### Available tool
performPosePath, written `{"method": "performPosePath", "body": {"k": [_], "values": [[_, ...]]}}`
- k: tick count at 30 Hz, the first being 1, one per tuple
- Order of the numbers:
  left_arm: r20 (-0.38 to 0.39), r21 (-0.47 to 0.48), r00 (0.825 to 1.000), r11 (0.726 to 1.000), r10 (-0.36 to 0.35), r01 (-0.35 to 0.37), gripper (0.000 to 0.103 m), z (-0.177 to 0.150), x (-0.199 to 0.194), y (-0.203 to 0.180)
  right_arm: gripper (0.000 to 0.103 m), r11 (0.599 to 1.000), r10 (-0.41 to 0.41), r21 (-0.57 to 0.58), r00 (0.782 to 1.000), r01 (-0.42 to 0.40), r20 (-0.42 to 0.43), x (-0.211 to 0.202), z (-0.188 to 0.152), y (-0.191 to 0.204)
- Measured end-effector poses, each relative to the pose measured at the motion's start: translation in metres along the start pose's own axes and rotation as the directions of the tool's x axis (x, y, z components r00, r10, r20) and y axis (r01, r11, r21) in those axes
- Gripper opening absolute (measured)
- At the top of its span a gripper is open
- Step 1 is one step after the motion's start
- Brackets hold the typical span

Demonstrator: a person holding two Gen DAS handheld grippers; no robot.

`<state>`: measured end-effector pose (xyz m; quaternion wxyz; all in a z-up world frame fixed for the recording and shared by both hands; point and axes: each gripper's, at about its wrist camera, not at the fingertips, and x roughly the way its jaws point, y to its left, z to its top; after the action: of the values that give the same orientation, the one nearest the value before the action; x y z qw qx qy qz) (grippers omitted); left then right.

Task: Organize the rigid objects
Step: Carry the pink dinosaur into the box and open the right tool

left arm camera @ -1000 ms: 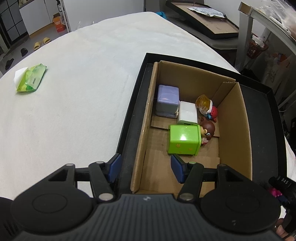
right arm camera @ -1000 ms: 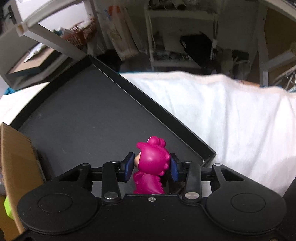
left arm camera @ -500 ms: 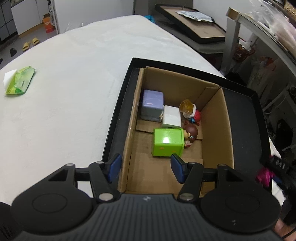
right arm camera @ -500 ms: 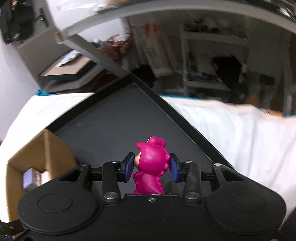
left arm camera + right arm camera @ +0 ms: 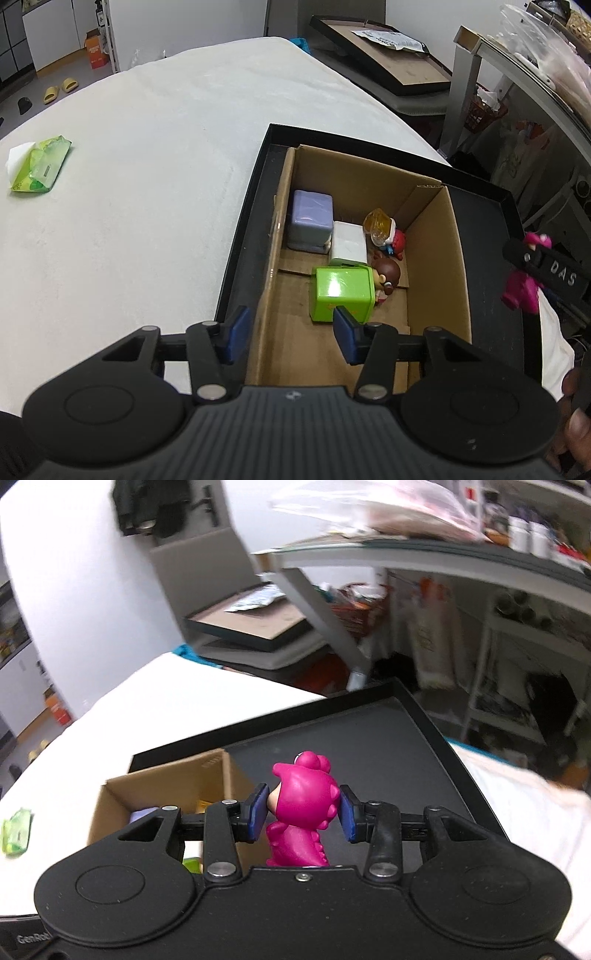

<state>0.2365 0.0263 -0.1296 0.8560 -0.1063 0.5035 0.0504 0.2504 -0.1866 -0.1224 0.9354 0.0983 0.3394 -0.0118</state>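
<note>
The magenta figurine (image 5: 304,805) sits upright between the blue pads of the right tongs (image 5: 303,812), pinched at the head, above the black tray (image 5: 388,731) and just right of the cardboard box (image 5: 173,779). In the left wrist view the same figurine (image 5: 524,291) shows at the right edge, over the tray's right side. The box stands inside the tray, on the white-covered worktop (image 5: 147,177). Inside it lie a green cube (image 5: 341,291), a lilac block (image 5: 312,218), a white block (image 5: 347,243), a brown-haired figure (image 5: 386,275) touching the cube, and a red figure with an amber top (image 5: 384,230) near the far corner. The left tongs (image 5: 290,330) are spread and hold nothing, straddling the box's left wall. A green tissue pack (image 5: 38,166) lies well apart on the worktop, far left.
</note>
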Motion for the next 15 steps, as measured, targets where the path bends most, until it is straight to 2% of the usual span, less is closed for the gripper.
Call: {"method": "performPosePath", "body": {"k": [4,6,10,13,15], "values": [[-0.004,-0.009,1.0,1.0,-0.006,0.006,0.043,-0.001,0.003,0.007,0.04,0.996,0.078,-0.053,0.997,-0.078,-0.003,0.003,0.006,0.015],[-0.003,-0.018,1.0,1.0,-0.006,0.006,0.036,-0.002,0.003,0.011,0.04,0.989,0.118,-0.089,0.993,-0.119,-0.017,0.003,0.005,0.026],[-0.003,-0.034,1.0,0.999,-0.02,0.02,0.028,-0.002,0.006,0.017,0.04,0.973,0.171,-0.155,0.985,-0.173,-0.027,0.004,0.005,0.048],[-0.005,-0.043,1.0,0.999,-0.026,0.026,0.022,-0.003,0.01,0.022,0.04,0.96,0.215,-0.171,0.975,-0.221,-0.058,0.009,0.005,0.058],[-0.011,-0.053,0.999,0.998,-0.03,0.03,0.015,-0.003,0.013,0.025,0.04,0.951,0.237,-0.183,0.968,-0.248,-0.083,0.013,0.004,0.064]]}}
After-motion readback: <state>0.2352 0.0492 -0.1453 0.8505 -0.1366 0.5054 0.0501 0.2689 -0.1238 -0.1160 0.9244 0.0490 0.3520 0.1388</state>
